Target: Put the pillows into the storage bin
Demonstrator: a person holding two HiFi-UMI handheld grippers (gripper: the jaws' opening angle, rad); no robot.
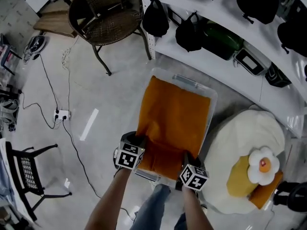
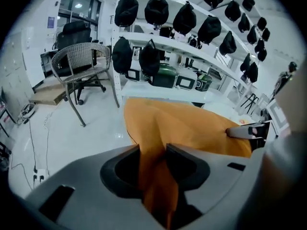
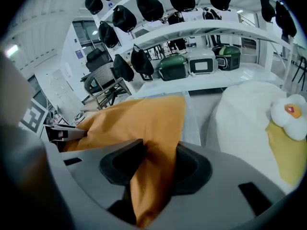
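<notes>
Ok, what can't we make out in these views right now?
1. Inside of the storage bin: in the head view the orange pillow covers it, so only the rim shows.
2. Grip: pillow fabric fills the jaws of the left gripper and the right gripper. Whether they pinch it is unclear.
3. Pile at right, head view: the egg cushion overlaps a yellow cushion, so the count there is unclear.

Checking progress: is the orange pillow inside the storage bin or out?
Inside: the orange pillow lies spread within the clear storage bin, its near edge between the jaws of the left gripper and right gripper.
</notes>
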